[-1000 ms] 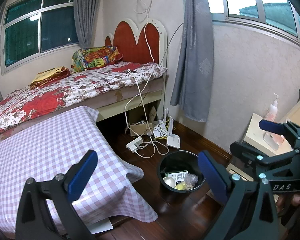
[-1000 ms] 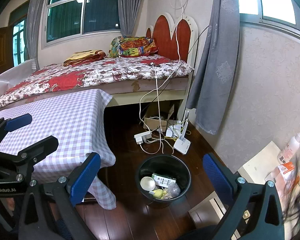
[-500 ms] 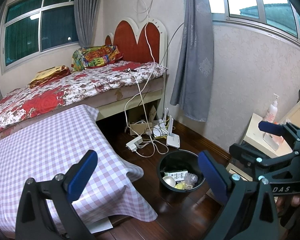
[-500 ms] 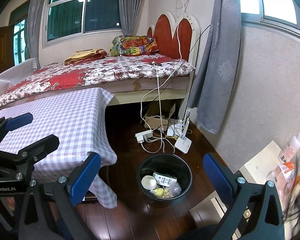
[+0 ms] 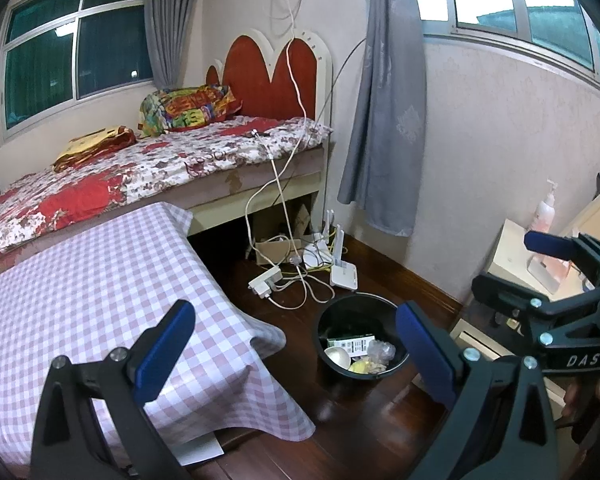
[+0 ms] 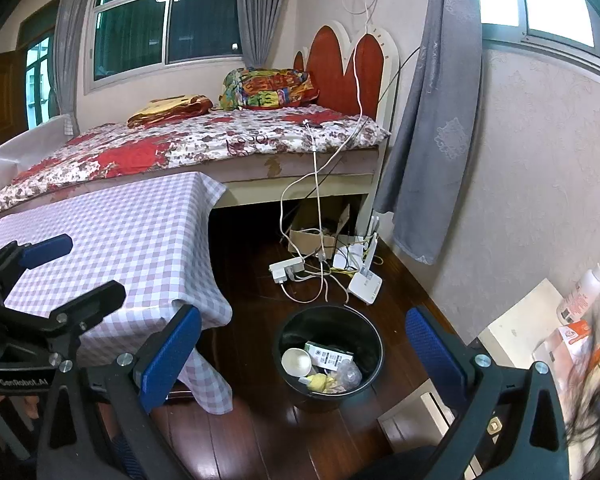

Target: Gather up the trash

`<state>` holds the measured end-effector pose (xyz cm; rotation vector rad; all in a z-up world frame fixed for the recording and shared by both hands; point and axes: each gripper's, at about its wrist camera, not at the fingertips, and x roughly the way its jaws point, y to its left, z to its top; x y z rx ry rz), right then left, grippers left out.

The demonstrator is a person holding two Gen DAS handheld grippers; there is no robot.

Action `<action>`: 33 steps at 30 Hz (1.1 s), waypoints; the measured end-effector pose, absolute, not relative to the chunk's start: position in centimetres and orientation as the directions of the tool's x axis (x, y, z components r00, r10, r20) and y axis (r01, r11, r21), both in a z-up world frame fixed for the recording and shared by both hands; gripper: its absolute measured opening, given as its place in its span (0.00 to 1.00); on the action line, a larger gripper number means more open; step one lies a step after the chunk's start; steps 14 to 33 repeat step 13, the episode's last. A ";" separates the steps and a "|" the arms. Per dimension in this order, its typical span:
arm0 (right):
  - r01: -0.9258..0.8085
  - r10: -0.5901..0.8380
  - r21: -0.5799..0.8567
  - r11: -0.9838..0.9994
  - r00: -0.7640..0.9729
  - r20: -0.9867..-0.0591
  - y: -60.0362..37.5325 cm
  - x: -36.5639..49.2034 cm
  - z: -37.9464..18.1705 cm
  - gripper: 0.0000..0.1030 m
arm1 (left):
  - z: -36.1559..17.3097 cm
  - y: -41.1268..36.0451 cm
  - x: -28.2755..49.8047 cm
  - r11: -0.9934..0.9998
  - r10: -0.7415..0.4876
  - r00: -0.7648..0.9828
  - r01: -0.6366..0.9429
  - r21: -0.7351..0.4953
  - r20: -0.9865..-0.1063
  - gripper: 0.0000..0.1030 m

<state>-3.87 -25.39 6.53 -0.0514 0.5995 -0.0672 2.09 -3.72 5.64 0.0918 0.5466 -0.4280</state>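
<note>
Hovering side by side above a dark wood floor (image 6: 260, 432), the left tool (image 5: 292, 344) and right tool (image 6: 304, 354) both have their blue pads spread wide apart with nothing between them. Just past the pads a round black bin (image 6: 328, 354) stands upright on the floor, mouth facing up, beside the corner of a table (image 5: 80, 300) draped in a lilac checked cloth. Trash (image 6: 324, 368) lies in the bin's bottom: a pale round lid, a small printed box lying flat with its long axis running left to right, crumpled clear plastic and something yellow. Beyond the bin a white power strip (image 6: 286, 269), a router (image 6: 365, 286) and tangled cables (image 5: 296, 280) sit on the floor near a cardboard box under the bed (image 5: 140, 172). Farther back, the bed has a floral cover, a bright pillow and a red heart-shaped headboard. Grey curtains (image 6: 432, 128) hang by the windows.
</note>
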 end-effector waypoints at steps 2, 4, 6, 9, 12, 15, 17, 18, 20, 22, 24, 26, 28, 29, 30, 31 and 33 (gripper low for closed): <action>0.052 -0.079 -0.064 0.997 0.820 -0.566 -25.7 -3.8 6.4 1.00 | 5.8 -3.4 2.1 0.911 -0.369 0.776 0.411 -0.033 -0.511 0.98; 0.053 -0.080 -0.064 0.996 0.820 -0.567 -25.8 -3.8 6.4 1.00 | 5.9 -3.0 2.2 0.915 -0.371 0.783 0.401 -0.049 -0.500 0.98; 0.052 -0.079 -0.064 0.997 0.819 -0.568 -25.7 -3.9 6.3 1.00 | 5.9 -2.6 2.3 0.916 -0.373 0.783 0.398 -0.060 -0.497 0.98; 0.050 -0.078 -0.065 0.997 0.819 -0.569 -25.7 -3.8 6.3 1.00 | 6.1 -2.3 2.3 0.915 -0.382 0.788 0.395 -0.078 -0.483 0.98; 0.049 -0.077 -0.064 0.997 0.818 -0.570 -25.6 -3.6 6.4 1.00 | 6.1 -2.4 2.3 0.917 -0.377 0.792 0.392 -0.072 -0.481 0.98; 0.048 -0.076 -0.065 0.997 0.817 -0.571 -25.6 -3.6 6.3 1.00 | 6.1 -2.4 2.3 0.918 -0.375 0.793 0.392 -0.070 -0.480 0.99; 0.048 -0.076 -0.065 0.997 0.817 -0.571 -25.6 -3.6 6.3 1.00 | 6.1 -2.4 2.3 0.918 -0.375 0.793 0.392 -0.070 -0.480 0.99; 0.048 -0.076 -0.065 0.997 0.817 -0.571 -25.6 -3.6 6.3 1.00 | 6.1 -2.4 2.3 0.918 -0.375 0.793 0.392 -0.070 -0.480 0.99; 0.048 -0.076 -0.065 0.997 0.817 -0.571 -25.6 -3.6 6.3 1.00 | 6.1 -2.4 2.3 0.918 -0.375 0.793 0.392 -0.070 -0.480 0.99; 0.048 -0.076 -0.065 0.997 0.817 -0.571 -25.6 -3.6 6.3 1.00 | 6.1 -2.4 2.3 0.918 -0.375 0.793 0.392 -0.070 -0.480 0.99; 0.048 -0.076 -0.065 0.997 0.817 -0.571 -25.6 -3.6 6.3 1.00 | 6.1 -2.4 2.3 0.918 -0.375 0.793 0.392 -0.070 -0.480 0.99; 0.048 -0.076 -0.065 0.997 0.817 -0.571 -25.6 -3.6 6.3 1.00 | 6.1 -2.4 2.3 0.918 -0.375 0.793 0.392 -0.070 -0.480 0.99; 0.048 -0.076 -0.065 0.997 0.817 -0.571 -25.6 -3.6 6.3 1.00 | 6.1 -2.4 2.3 0.918 -0.375 0.793 0.392 -0.070 -0.480 0.99; 0.048 -0.076 -0.065 0.997 0.817 -0.571 -25.6 -3.6 6.3 1.00 | 6.1 -2.4 2.3 0.918 -0.375 0.793 0.392 -0.070 -0.480 0.99; 0.048 -0.076 -0.065 0.997 0.817 -0.571 -25.6 -3.6 6.3 1.00 | 6.1 -2.4 2.3 0.918 -0.375 0.793 0.392 -0.070 -0.480 0.99; 0.048 -0.076 -0.065 0.997 0.817 -0.571 -25.6 -3.6 6.3 1.00 | 6.1 -2.4 2.3 0.918 -0.375 0.793 0.392 -0.070 -0.480 0.99; 0.048 -0.076 -0.065 0.997 0.817 -0.571 -25.6 -3.6 6.3 1.00 | 6.1 -2.4 2.3 0.918 -0.375 0.793 0.392 -0.070 -0.480 0.99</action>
